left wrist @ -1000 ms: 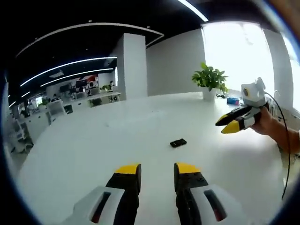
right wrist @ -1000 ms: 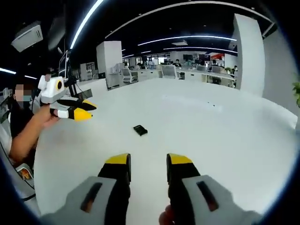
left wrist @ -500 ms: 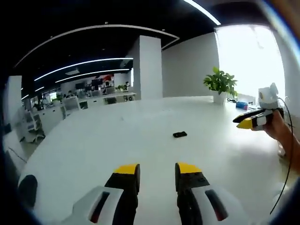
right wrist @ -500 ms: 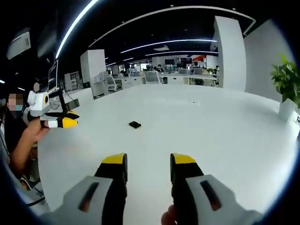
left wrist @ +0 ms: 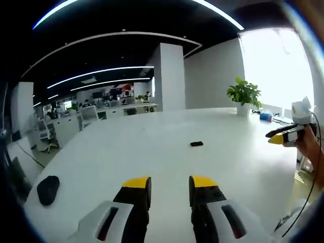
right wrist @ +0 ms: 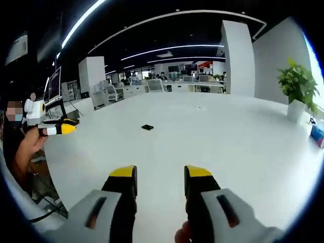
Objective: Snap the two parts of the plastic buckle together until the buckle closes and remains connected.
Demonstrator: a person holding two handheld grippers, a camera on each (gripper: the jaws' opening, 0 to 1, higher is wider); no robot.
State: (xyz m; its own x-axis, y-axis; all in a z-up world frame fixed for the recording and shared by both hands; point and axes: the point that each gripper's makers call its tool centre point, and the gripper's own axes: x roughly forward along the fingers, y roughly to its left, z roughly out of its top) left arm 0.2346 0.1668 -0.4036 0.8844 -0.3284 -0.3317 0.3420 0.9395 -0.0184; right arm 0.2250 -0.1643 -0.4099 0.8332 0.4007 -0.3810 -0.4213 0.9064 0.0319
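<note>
Two yellow-tipped jaws of the left gripper (left wrist: 169, 183) stand parted with nothing between them, held above the near part of the white table (left wrist: 126, 152). Off to that gripper's left, near the table's edge, lies a dark computer mouse (left wrist: 48, 189). Well ahead of the jaws and slightly right, the small black buckle (left wrist: 196, 144) rests flat on the tabletop; whether its two parts are joined is too small to tell. Farther right, a person's hand holds the right gripper (left wrist: 279, 136) in the air, well apart from the buckle. A potted plant (left wrist: 244, 95) stands at the table's far right edge, and a white column rises behind. In the right gripper view, the right gripper (right wrist: 159, 173) also has its jaws apart and empty over the table (right wrist: 228, 136). The buckle (right wrist: 147, 127) lies far ahead of it and slightly left. At the far left a hand holds the left gripper (right wrist: 66, 126) aloft, and the plant (right wrist: 297, 87) stands far right.
</note>
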